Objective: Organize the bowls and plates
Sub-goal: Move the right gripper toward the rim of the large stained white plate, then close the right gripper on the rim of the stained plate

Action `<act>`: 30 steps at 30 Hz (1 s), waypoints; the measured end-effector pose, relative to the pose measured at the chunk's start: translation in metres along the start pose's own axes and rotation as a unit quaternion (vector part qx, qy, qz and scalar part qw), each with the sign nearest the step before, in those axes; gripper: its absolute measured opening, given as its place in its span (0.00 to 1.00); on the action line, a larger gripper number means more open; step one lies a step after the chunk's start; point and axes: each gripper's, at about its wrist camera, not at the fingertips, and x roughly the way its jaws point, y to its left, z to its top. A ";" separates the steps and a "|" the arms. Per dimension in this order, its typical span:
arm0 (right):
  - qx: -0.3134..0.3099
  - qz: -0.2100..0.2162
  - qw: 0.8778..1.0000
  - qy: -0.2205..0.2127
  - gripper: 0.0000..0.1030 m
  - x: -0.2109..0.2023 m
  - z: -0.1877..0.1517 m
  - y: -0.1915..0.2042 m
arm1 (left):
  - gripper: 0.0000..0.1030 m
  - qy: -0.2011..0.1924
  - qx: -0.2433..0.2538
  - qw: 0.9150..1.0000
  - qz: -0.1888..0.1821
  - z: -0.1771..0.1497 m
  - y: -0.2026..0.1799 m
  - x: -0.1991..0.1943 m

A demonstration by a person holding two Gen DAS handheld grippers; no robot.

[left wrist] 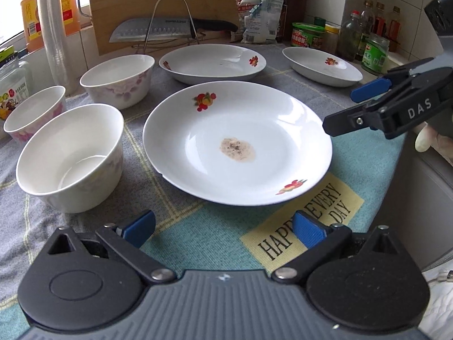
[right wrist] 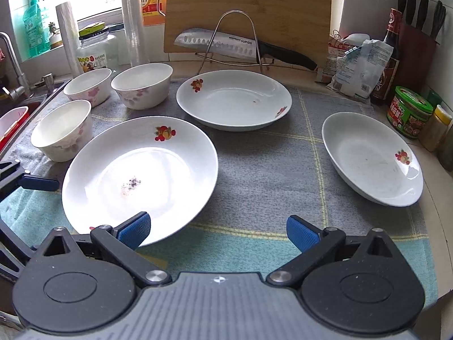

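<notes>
Hovering over a cloth-covered kitchen counter, the left gripper (left wrist: pixel 223 228) and the right gripper (right wrist: pixel 218 228) are both being held with fingers spread apart and nothing between them. Three plates and three bowls are being left unstacked on the cloth (right wrist: pixel 263 164): the near plate (left wrist: pixel 237 141), marked by a brown stain at its centre, is lying just ahead of the left gripper, while the back plate (right wrist: pixel 235 99) and the right-hand plate (right wrist: pixel 371 158) are sitting well apart from it. The near bowl (left wrist: pixel 70 155), middle bowl (left wrist: pixel 34 112) and far bowl (left wrist: pixel 119 79) are being kept grouped to the left of the plates. The step in hand is judged to be a first grasp of the near plate, whose rim is being approached by one finger (right wrist: pixel 133 228) of the right gripper; a pinch across the raised rim, not the flat well, is being advised, with the plate lifted level before it is carried onto another. A knife (right wrist: pixel 226 44) on a wire rack (right wrist: pixel 235 39), a cutting board (right wrist: pixel 249 8) and jars (right wrist: pixel 410 110) are crowding the back edge, and the bowls' closeness is being judged the likeliest obstruction on the left.
</notes>
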 end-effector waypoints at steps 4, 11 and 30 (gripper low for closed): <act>-0.011 0.012 1.000 0.006 1.00 0.009 0.009 0.007 | 0.99 -0.005 0.017 1.000 0.009 0.000 -0.003 0.008; -0.024 0.049 0.998 0.022 1.00 0.036 0.024 0.003 | 1.00 -0.020 0.005 1.000 0.018 0.004 -0.003 0.013; -0.102 0.140 0.981 0.087 1.00 0.089 0.049 -0.002 | 1.00 -0.041 0.026 0.999 0.000 0.002 0.000 0.014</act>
